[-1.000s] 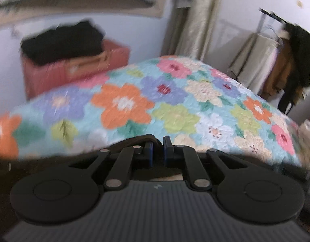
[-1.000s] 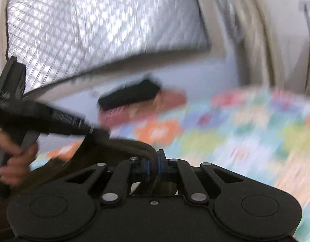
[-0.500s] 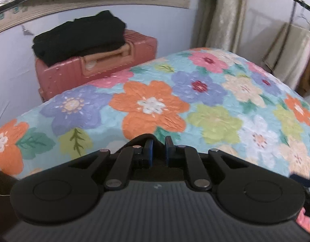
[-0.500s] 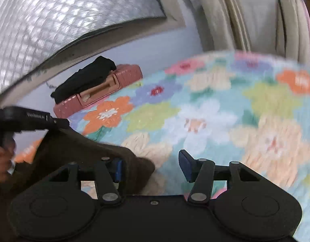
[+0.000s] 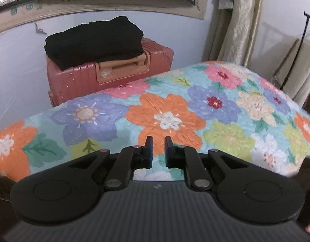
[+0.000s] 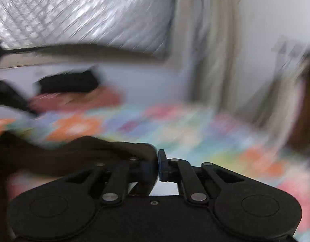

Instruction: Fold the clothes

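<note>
The flowered bedspread (image 5: 225,137) fills both views and serves as the folding surface. Beyond its far edge a pink suitcase (image 5: 74,80) stands against the wall, with a folded black pile (image 5: 94,40) resting on top of it.

The piece being worked on is a dark brown garment (image 6: 84,151). It lies at the near edge of the bedspread, directly in front of the right gripper (image 6: 154,165). That view is badly smeared by motion. As far as it shows, the cloth runs as a long band from the gripper out towards the left edge of the picture, so its long axis appears to lie along the near side of the bedspread, not across towards the suitcase. Which end is collar or hem cannot be told.

The right gripper's jaws are opening, yet they stand close, with a fold of the brown cloth between the pads and seemingly pinched. The left gripper (image 5: 157,151) hovers above an orange flower near the middle of the bedspread. Its jaws are nearly together, with a narrow gap and nothing in it.

The step looks like laying the garment down to begin a fold. The next move probably calls for letting the fold drop, spreading the cloth flat on the bedspread and finding two corners to lift.
</note>
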Tool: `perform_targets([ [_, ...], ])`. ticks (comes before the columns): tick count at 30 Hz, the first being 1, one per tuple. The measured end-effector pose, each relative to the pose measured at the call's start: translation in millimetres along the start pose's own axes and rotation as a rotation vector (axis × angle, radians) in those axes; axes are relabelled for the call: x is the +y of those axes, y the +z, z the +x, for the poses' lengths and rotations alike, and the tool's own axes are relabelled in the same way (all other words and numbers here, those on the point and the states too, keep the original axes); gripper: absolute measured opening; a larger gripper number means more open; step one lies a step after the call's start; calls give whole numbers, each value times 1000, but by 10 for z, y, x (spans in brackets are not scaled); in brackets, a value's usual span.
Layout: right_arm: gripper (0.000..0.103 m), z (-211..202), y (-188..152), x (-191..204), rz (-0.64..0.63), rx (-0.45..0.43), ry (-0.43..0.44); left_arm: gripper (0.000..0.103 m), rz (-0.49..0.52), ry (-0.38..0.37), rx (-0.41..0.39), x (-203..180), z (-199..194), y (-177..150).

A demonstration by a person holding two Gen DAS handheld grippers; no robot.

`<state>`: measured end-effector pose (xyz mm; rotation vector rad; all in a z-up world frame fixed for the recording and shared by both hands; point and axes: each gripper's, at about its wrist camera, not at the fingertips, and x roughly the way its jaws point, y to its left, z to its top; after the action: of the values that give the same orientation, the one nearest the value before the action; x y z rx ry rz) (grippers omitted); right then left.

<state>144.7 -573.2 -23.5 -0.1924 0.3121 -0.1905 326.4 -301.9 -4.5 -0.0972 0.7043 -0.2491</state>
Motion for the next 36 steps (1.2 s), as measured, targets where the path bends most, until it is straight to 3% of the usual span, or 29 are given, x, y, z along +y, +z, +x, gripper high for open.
perform_targets([
  [1, 85, 20, -25, -44, -1, 5, -49, 12, -3, -4, 7, 0, 7, -12],
  [4, 82, 173, -164, -185, 23, 128, -19, 12, 57, -3, 38, -90, -7, -121],
  [7, 82, 277, -223, -338, 93, 223, 13, 17, 208, -13, 68, -269, -70, -282],
  [9, 82, 279, -229, -489, 166, 243, 24, 42, 288, -14, 79, -362, -122, -368],
  [11, 83, 314, -280, -684, 271, 286, 25, 51, 309, -27, 113, -384, -144, -417],
  [16, 83, 421, -634, -1092, 645, 395, 123, 59, 285, 21, 236, -269, -34, -438],
  [21, 83, 563, -999, -1266, 980, 476, 209, 67, 137, 54, 359, 54, 187, -415],
  [22, 84, 584, -1018, -1250, 996, 474, 216, 67, 100, 61, 366, 109, 232, -434],
  [23, 84, 604, -1031, -1227, 1005, 470, 223, 66, 63, 70, 364, 158, 273, -456],
  [26, 84, 669, -1043, -1104, 997, 449, 264, 45, -6, 82, 350, 224, 379, -547],
  [28, 84, 710, -1049, -999, 977, 432, 290, 33, 62, 86, 320, 121, 396, -597],
  [29, 84, 719, -1054, -955, 960, 424, 287, 14, 108, 84, 304, 53, 388, -617],
  [30, 84, 727, -1050, -881, 919, 405, 280, 7, 148, 92, 295, -8, 380, -635],
  [31, 74, 729, -1030, -804, 868, 383, 269, 6, 177, 105, 284, -58, 367, -653],
  [32, 57, 746, -1003, -733, 804, 370, 270, 5, 199, 115, 271, -90, 351, -670],
  [33, 6, 797, -980, -636, 724, 389, 271, 4, 220, 122, 260, -109, 332, -680],
  [34, 8, 830, -969, -597, 704, 414, 259, 4, 233, 124, 244, -115, 306, -676],
  [36, 8, 769, -930, -637, 772, 378, 272, 4, 228, 118, 198, -93, 231, -641],
])
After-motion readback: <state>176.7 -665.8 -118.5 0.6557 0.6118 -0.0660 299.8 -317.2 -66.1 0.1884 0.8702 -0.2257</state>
